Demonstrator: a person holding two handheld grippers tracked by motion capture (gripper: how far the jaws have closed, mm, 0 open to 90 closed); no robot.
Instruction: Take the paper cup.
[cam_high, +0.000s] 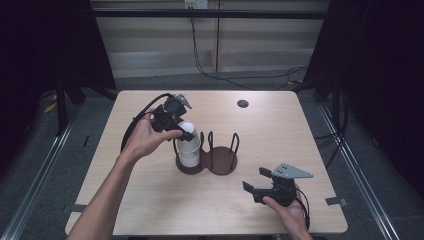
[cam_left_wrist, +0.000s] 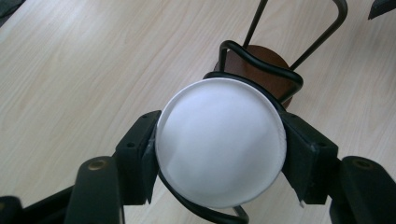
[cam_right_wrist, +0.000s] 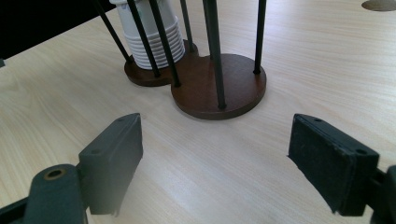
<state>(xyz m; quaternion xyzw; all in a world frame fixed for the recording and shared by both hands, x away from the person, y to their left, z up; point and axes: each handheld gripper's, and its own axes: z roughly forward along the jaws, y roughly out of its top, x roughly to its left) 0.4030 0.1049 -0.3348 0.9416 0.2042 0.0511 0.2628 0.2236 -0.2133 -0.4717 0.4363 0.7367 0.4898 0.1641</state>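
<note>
Two hands are coming in from the bottom edge of the high view, each holding a black gripper over a pale wooden table (cam_high: 150, 200). At the near right, the right gripper (cam_high: 256, 181) is hovering low above the tabletop with its jaws spread wide and nothing between them. Farther off, the left gripper (cam_high: 182, 129) is reaching down from above and is clamping its jaws on the top of a stack of white paper cups (cam_high: 189, 146). That stack is standing upside down in the left bay of a dark wooden cup holder (cam_high: 222, 161) with black wire loops, near the table's centre. Its right bay is sitting empty.
</note>
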